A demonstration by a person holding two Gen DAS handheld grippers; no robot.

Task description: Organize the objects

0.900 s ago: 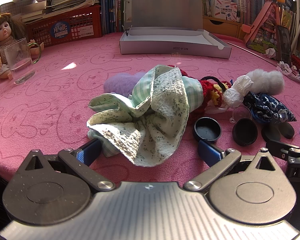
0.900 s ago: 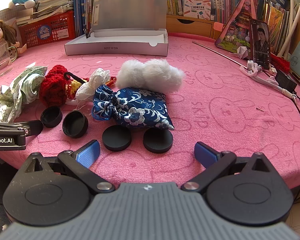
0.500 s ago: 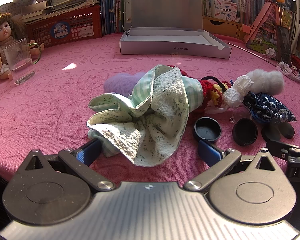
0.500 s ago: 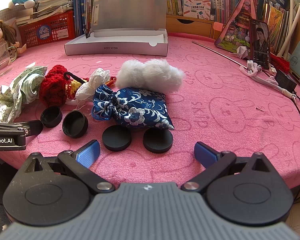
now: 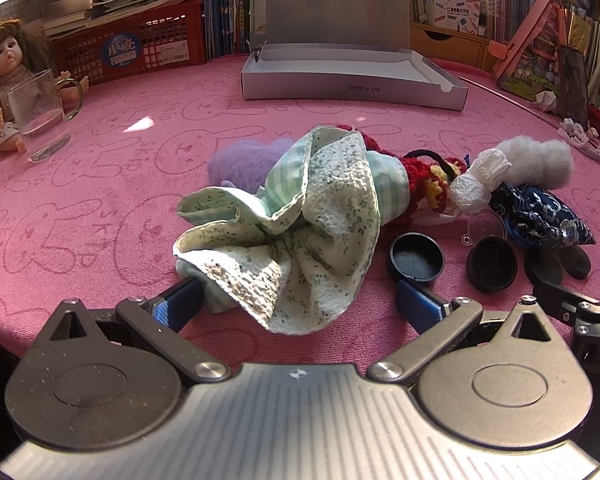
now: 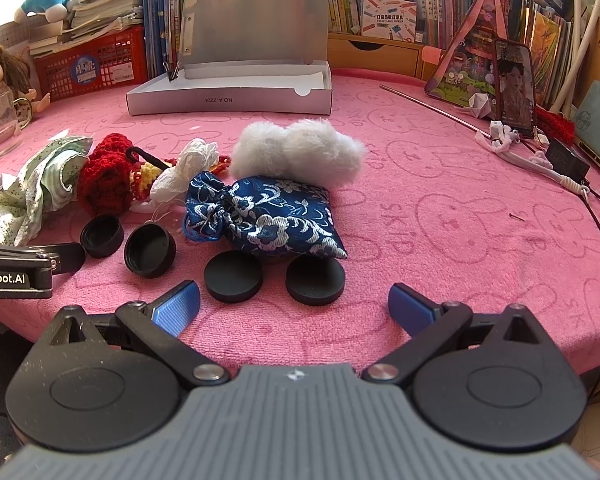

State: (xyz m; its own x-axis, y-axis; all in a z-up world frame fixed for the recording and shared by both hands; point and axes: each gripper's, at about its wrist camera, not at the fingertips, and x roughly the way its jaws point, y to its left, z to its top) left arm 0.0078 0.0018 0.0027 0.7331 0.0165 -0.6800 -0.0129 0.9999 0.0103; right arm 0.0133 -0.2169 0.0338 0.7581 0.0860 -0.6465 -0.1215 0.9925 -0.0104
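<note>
Advance left gripper (image 5: 298, 306), jaws apart, onto crumpled green cloth (image 5: 300, 224); clamp a thick fold. Hold right gripper (image 6: 294, 308), jaws apart, clear of black lids (image 6: 234, 276).

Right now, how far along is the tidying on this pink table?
Nothing looks done: the open grey cardboard box holds no clutter. Nothing is in hand; both the left gripper and right gripper are open. The green floral cloth, blue brocade pouch and black caps remain loose.

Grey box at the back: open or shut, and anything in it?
Open. The grey box's lid stands upright behind the tray. The visible part of its floor looks bare; the front wall hides the rest.
</note>
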